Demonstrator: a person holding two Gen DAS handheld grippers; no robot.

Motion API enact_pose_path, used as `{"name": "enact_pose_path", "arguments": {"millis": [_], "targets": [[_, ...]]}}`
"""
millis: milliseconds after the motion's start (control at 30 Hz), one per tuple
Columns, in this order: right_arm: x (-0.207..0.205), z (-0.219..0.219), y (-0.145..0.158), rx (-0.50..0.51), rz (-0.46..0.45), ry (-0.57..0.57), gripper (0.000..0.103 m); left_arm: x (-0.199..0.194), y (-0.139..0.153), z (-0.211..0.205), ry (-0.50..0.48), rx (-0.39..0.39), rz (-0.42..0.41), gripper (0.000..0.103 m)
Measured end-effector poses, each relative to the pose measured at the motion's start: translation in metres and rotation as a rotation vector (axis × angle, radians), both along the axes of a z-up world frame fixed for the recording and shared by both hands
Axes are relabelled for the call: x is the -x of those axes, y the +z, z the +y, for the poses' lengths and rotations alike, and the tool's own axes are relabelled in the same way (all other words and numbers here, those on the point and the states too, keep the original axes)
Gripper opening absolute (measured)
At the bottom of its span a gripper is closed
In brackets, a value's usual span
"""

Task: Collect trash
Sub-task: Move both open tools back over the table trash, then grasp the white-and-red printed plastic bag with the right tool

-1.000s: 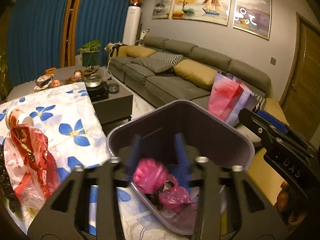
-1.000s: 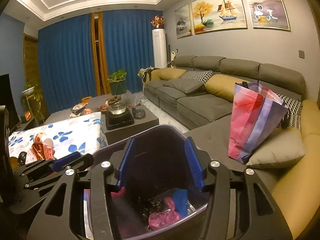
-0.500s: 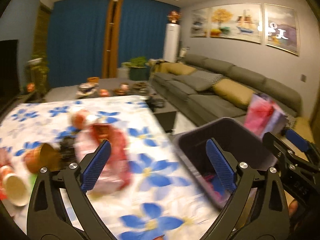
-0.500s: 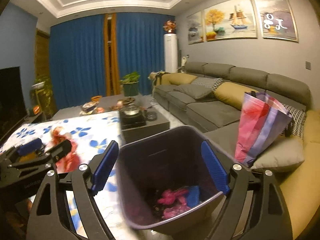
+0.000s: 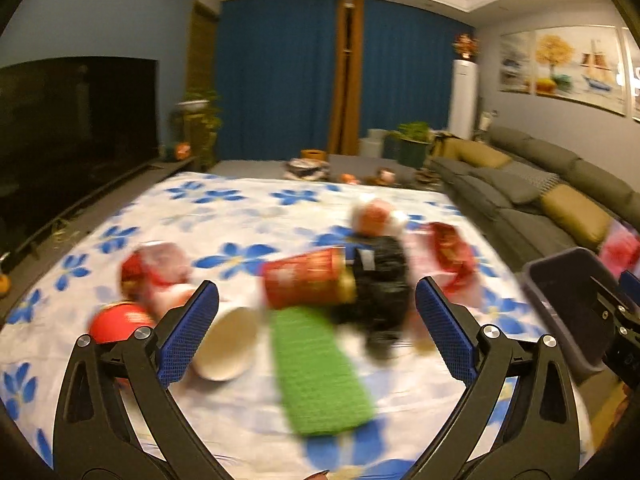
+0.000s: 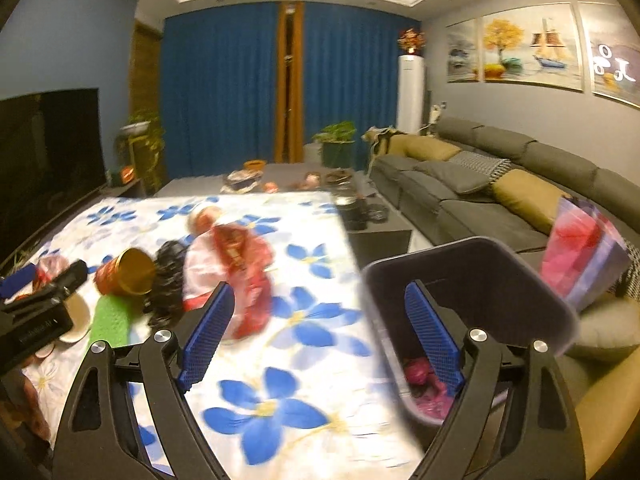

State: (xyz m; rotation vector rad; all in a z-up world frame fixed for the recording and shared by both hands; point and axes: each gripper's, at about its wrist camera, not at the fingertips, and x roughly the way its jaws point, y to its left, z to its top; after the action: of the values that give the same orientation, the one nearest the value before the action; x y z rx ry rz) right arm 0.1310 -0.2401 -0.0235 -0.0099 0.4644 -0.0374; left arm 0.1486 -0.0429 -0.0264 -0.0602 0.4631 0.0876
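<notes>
Over the littered tablecloth, left tool has swung from bin.

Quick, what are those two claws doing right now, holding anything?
Left gripper: open, holding nothing.
Right gripper: open, holding nothing.

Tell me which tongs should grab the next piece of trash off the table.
Probably left: the left tongs are open, facing the red cup and green packet. The right tongs are open too, by the bin.
</notes>
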Motion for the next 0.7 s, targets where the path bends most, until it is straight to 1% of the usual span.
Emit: {"name": "enact_pose_path", "arguments": {"millis": [67,200,300,433,633,667,700], "targets": [[-0.007,0.013,-0.004,0.003,0.019,0.02,0.085,0.0,-0.002,0.015,0.027,0.014,0.015,0.097],[-0.016,0.031,-0.012,0.013,0.041,0.044,0.084,0.005,-0.005,0.037,0.07,0.031,0.016,0.097],[-0.023,0.038,-0.015,0.018,0.049,0.047,0.084,0.003,-0.007,0.048,0.082,0.044,0.02,0.097],[-0.035,0.041,-0.018,0.018,0.058,0.042,0.084,0.002,-0.009,0.055,0.088,0.041,0.017,0.097],[-0.063,0.046,-0.028,0.034,0.076,0.034,0.084,-0.003,-0.012,0.061,0.089,0.045,0.024,0.097],[-0.07,0.047,-0.031,0.035,0.083,0.033,0.084,-0.005,-0.013,0.06,0.085,0.045,0.028,0.097],[-0.074,0.048,-0.032,0.035,0.09,0.033,0.081,-0.006,-0.014,0.06,0.081,0.042,0.031,0.097]]}}
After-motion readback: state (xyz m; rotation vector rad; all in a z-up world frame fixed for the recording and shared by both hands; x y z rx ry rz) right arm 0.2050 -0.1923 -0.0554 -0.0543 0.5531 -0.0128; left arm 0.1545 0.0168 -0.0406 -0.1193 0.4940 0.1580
